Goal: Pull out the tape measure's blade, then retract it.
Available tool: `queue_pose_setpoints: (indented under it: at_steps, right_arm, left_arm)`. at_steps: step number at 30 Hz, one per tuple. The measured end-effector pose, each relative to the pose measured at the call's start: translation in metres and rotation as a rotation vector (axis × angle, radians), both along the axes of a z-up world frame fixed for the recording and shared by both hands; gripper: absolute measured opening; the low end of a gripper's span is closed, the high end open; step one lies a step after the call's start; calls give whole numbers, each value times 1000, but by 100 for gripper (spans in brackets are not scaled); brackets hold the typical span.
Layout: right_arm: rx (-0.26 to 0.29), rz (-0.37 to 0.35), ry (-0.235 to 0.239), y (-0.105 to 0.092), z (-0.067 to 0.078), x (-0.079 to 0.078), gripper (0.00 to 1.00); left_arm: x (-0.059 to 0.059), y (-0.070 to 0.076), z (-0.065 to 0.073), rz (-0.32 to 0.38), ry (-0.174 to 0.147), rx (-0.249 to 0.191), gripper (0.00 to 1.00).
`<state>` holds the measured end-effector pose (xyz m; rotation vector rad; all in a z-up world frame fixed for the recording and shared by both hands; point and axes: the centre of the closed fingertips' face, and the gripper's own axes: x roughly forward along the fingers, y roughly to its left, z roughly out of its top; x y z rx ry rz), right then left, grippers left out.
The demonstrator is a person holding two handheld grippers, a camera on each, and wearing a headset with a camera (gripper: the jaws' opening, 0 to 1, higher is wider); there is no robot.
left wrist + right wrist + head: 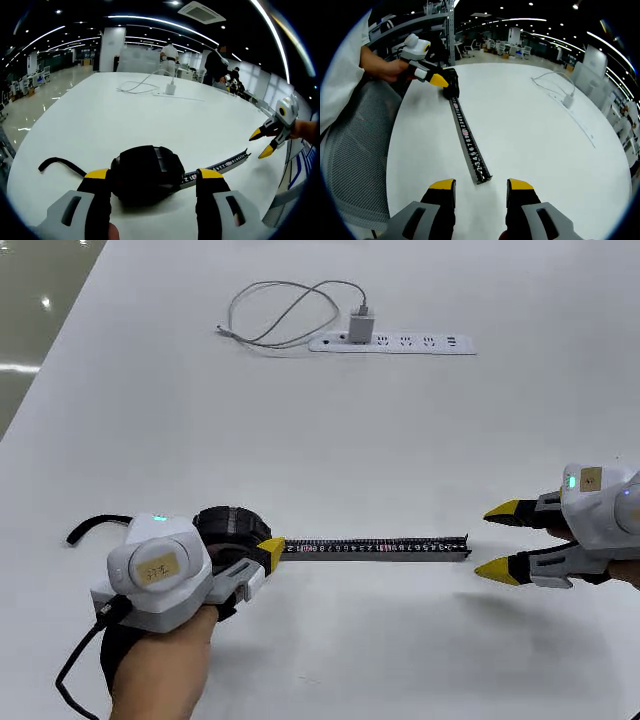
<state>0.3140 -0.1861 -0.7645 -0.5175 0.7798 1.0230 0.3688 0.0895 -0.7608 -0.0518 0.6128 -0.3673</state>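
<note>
Left hand-held gripper (153,175) clamps tape measure (230,528); blade (380,546) points at wide-open right hand-held gripper (498,540).

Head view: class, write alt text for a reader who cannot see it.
The left hand-held gripper clamps a black tape measure on a white table, blade drawn out rightward. The right hand-held gripper hangs open just beyond the blade's tip, not touching. A power strip lies farther back.

White table (150,440), tape measure (232,530) with blade (375,547) extended, power strip (400,342), coiled white cable (290,312)
</note>
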Motion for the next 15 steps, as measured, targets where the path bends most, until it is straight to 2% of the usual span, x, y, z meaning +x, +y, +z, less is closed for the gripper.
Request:
queue_pose_setpoints:
  at_steps: [7,15]
  right_arm:
    - [-14,33,12,4,-3,3,36]
    - [-49,79,35,9,-12,4,34]
  left_arm:
    - [2,2,-1,32,9,-1,63]
    - [5,5,-4,64,29,-24,60]
